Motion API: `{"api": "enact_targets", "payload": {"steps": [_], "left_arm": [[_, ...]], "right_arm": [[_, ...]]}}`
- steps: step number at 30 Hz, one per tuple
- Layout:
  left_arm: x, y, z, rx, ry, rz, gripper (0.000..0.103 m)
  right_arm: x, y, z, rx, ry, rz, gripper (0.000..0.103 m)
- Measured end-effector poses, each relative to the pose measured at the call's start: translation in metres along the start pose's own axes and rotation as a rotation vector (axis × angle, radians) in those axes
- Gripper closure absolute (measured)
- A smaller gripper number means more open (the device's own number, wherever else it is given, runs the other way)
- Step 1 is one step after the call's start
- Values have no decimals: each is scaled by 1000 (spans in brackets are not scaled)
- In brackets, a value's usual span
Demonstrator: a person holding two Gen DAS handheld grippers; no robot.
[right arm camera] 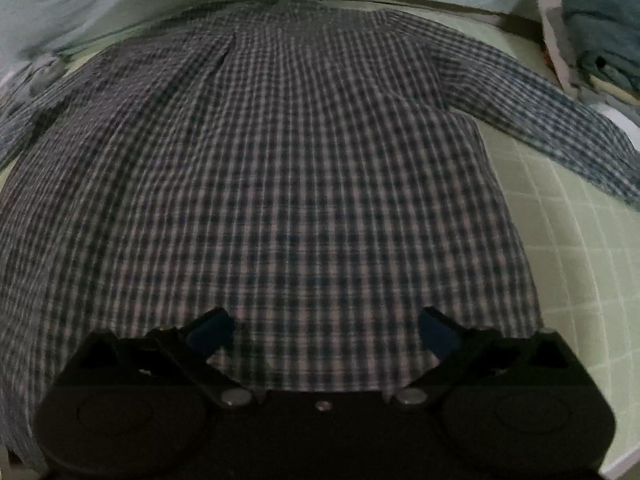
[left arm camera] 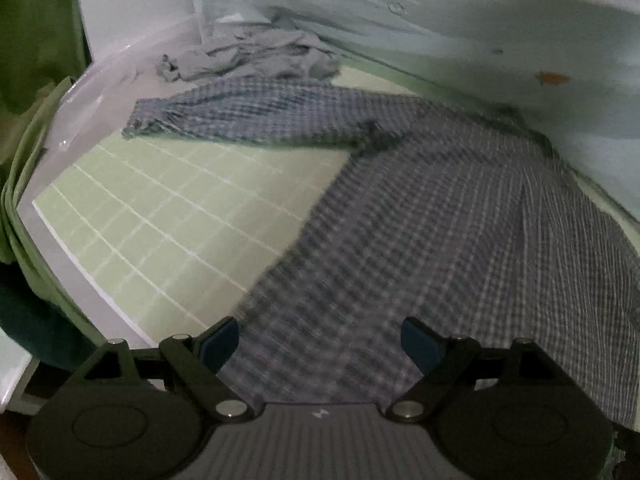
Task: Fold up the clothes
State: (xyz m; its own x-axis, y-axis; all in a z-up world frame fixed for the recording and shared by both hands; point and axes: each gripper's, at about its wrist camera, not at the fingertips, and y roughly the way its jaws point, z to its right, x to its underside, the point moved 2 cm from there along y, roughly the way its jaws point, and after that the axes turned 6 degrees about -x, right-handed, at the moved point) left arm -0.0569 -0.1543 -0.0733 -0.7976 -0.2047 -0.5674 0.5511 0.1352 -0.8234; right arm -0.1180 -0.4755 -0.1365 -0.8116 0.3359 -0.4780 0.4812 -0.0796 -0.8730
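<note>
The checked shirt (right arm camera: 280,184) lies spread flat on the green grid mat (right arm camera: 560,264), filling the middle of the right wrist frame, both sleeves out to the sides, no fold made. A crumpled grey garment (left arm camera: 256,56) waits at upper centre. The left tool (left arm camera: 320,344) and right tool (right arm camera: 326,332) hang wide open, empty, above the hem.

The light is dim. A pale green mat (left arm camera: 168,216) ruled with a white grid covers the tabletop (left arm camera: 80,296), whose white edge shows at the left. A pale wall (left arm camera: 460,20) rises just behind it. At the far right a stack of folded teal cloth (right arm camera: 600,28) sits beside the mat.
</note>
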Motion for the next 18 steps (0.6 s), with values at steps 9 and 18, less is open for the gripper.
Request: {"api": "enact_targets", "payload": {"steps": [9,18], "left_arm": [[-81,53,-85,-1,-105,10,13],[-165,129,-170,-21,-185,-16,13]], "right_arm": [[-7,-13,-43,103,167,77,1],[-25,-3,-104,157,255,112,1]]}}
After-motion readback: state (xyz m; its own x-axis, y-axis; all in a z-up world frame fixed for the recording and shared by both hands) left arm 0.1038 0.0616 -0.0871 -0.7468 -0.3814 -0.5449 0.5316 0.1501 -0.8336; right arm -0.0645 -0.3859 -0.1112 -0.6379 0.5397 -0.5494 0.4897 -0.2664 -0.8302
